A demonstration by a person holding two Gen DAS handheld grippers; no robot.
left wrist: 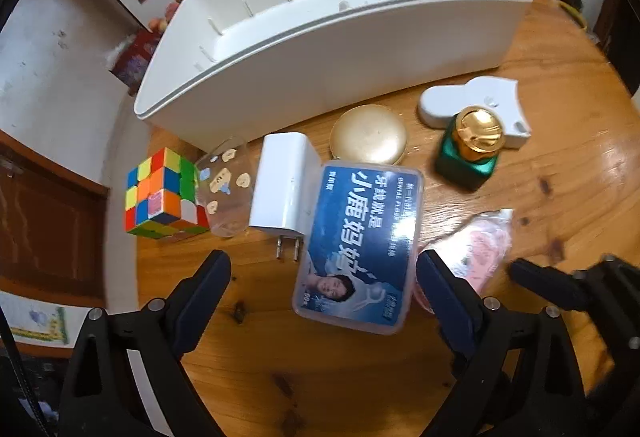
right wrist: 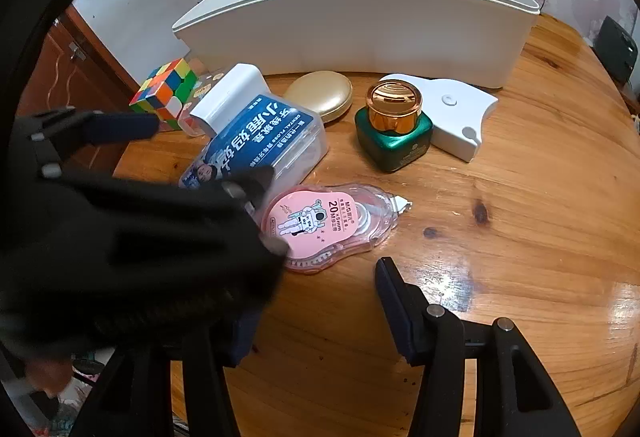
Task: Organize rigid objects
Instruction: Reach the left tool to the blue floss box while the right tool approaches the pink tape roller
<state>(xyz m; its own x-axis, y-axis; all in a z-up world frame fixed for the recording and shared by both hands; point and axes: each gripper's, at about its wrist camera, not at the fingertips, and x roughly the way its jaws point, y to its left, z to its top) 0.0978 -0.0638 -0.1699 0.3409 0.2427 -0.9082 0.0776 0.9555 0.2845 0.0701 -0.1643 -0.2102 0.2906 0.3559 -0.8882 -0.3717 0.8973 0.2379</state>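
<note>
A long white bin (left wrist: 320, 49) stands at the back of the round wooden table (left wrist: 320, 377); it also shows in the right wrist view (right wrist: 360, 29). In front of it lie a Rubik's cube (left wrist: 164, 193), a clear cup (left wrist: 228, 189), a white charger (left wrist: 284, 185), a blue dental floss box (left wrist: 360, 245), a gold compact (left wrist: 368, 135), a green jar with gold lid (left wrist: 470, 151), a white device (left wrist: 476, 105) and a pink correction tape (right wrist: 332, 225). My left gripper (left wrist: 324, 277) is open, fingers either side of the floss box's near end. My right gripper (right wrist: 316, 317) is open just before the correction tape.
The left gripper body (right wrist: 140, 237) crosses the right wrist view and hides the right gripper's left finger. The table edge drops off to the left by a brown cabinet (left wrist: 48, 221). A dark object (right wrist: 616, 49) sits at the far right.
</note>
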